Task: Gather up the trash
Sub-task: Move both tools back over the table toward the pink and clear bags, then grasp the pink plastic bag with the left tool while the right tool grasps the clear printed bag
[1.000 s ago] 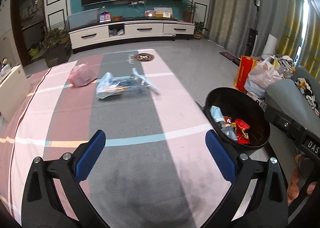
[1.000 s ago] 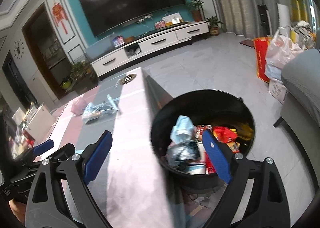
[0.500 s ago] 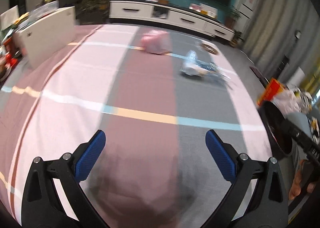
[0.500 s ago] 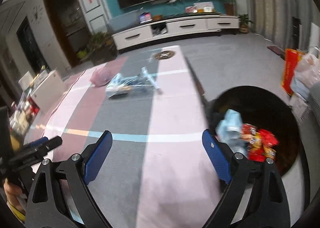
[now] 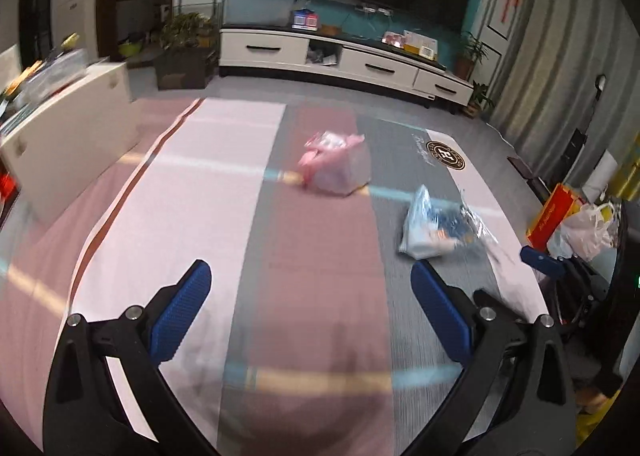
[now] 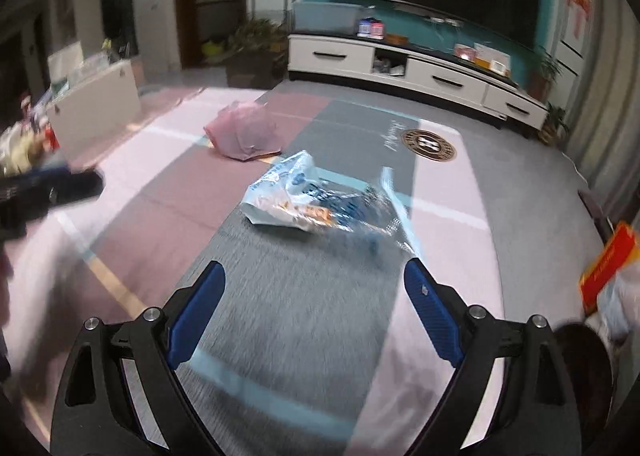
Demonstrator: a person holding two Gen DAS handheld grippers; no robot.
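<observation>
A pink plastic bag (image 5: 334,167) and a clear blue-printed wrapper (image 5: 440,225) lie on a table covered with a pink, grey and mauve striped cloth (image 5: 168,207). My left gripper (image 5: 310,312) is open and empty, short of both. My right gripper (image 6: 316,316) is open and empty, just short of the wrapper (image 6: 320,203), with the pink bag (image 6: 246,131) beyond it to the left. The right gripper shows at the right edge of the left wrist view (image 5: 540,260), and the left gripper at the left edge of the right wrist view (image 6: 60,183).
A white TV cabinet (image 5: 340,59) stands against the far wall. A white box (image 5: 68,127) sits left of the table. A red carton (image 5: 554,211) and white bags (image 5: 588,228) lie on the floor at the right. The black bin's rim (image 6: 580,348) shows at the lower right.
Both grippers swung away from the black bin and left over the table. The wrapper and pink bag now lie closer ahead. Both grippers stayed open.
</observation>
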